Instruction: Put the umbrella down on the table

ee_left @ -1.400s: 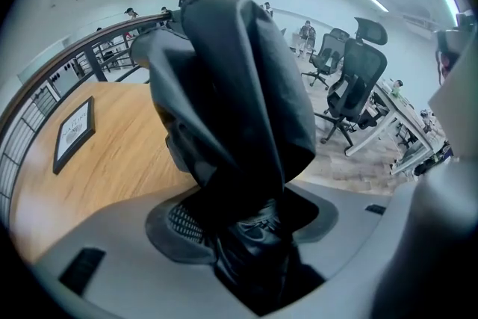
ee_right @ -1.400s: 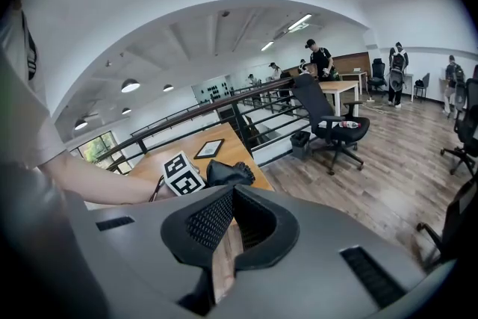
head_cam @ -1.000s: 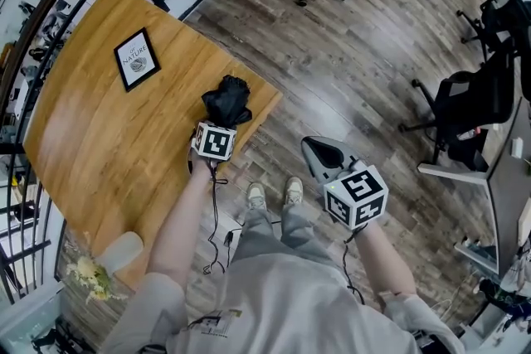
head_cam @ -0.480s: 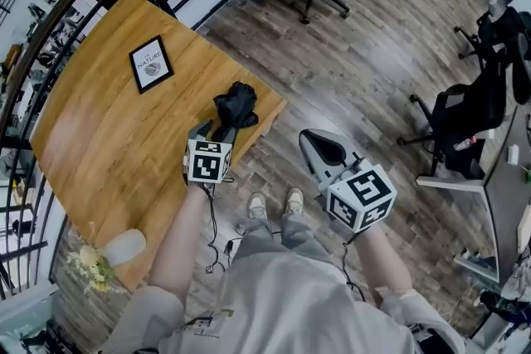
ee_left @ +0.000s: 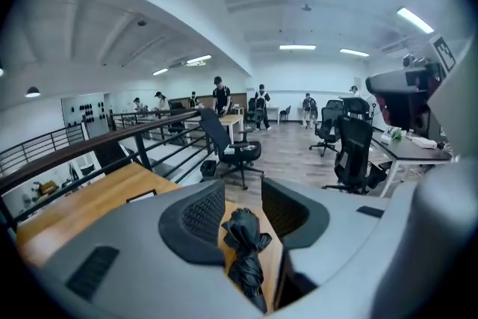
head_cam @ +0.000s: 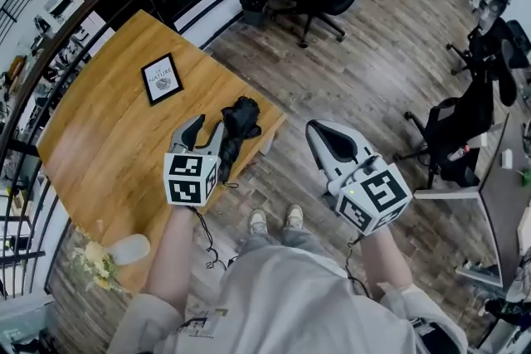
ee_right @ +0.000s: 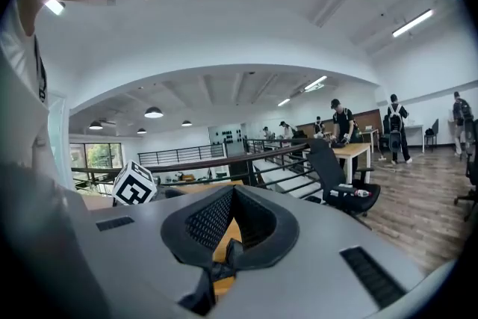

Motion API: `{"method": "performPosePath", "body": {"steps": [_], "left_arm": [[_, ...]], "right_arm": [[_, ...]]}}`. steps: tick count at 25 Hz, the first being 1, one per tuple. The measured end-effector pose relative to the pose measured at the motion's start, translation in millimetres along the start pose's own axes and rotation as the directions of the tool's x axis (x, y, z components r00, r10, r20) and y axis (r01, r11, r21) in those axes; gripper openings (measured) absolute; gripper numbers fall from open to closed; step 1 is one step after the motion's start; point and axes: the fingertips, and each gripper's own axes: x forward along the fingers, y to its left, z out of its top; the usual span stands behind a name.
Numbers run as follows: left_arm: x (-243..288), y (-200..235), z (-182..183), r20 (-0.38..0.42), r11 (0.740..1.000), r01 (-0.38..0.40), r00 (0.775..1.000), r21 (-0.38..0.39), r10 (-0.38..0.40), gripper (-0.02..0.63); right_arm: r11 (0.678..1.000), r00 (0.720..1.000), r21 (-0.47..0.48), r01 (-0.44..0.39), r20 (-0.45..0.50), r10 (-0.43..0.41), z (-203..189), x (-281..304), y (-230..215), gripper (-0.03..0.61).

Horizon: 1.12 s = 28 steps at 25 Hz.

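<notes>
The folded black umbrella lies at the table corner, close to the edge. It looks light, soft and floppy, so the firmer middle seems the best hold. The left claw is released above it and has just been closing with nothing between its jaws. The right claw is clenched and empty.

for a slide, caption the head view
Folded black fabric umbrella lying at the corner of a light wooden table, framed print nearby

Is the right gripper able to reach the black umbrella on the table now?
Probably yes: the umbrella lies at the table's near corner, and only floor separates it from the right gripper.
</notes>
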Motion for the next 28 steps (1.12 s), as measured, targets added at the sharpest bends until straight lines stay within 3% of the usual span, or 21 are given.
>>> {"method": "performPosePath", "body": {"steps": [7, 15, 20, 25, 28], "left_arm": [[-55, -9, 70, 0.184, 0.998, 0.020, 0.982, 0.063, -0.032, 0.117], [-117, -25, 125, 0.343, 0.982, -0.021, 0.938, 0.187, -0.045, 0.077], [-140, -34, 134, 0.391, 0.973, -0.046, 0.919, 0.225, -0.047, 0.061], [-155, -37, 135, 0.382, 0.977, -0.070, 0.924, 0.203, -0.013, 0.046], [-156, -32, 128, 0.381, 0.968, -0.101, 0.924, 0.228, 0.006, 0.034]], "right_arm": [[0.995, 0.994, -0.104, -0.007, 0.108, 0.019, 54, -21, 30, 0.028], [0.986, 0.979, -0.168, 0.007, 0.201, 0.027, 94, -42, 49, 0.028], [0.986, 0.972, -0.164, 0.027, 0.237, 0.013, 102, -50, 51, 0.028], [0.984, 0.971, -0.178, 0.009, 0.237, 0.034, 102, -46, 61, 0.028], [0.983, 0.972, -0.185, -0.009, 0.229, 0.052, 101, -42, 68, 0.028]]}}
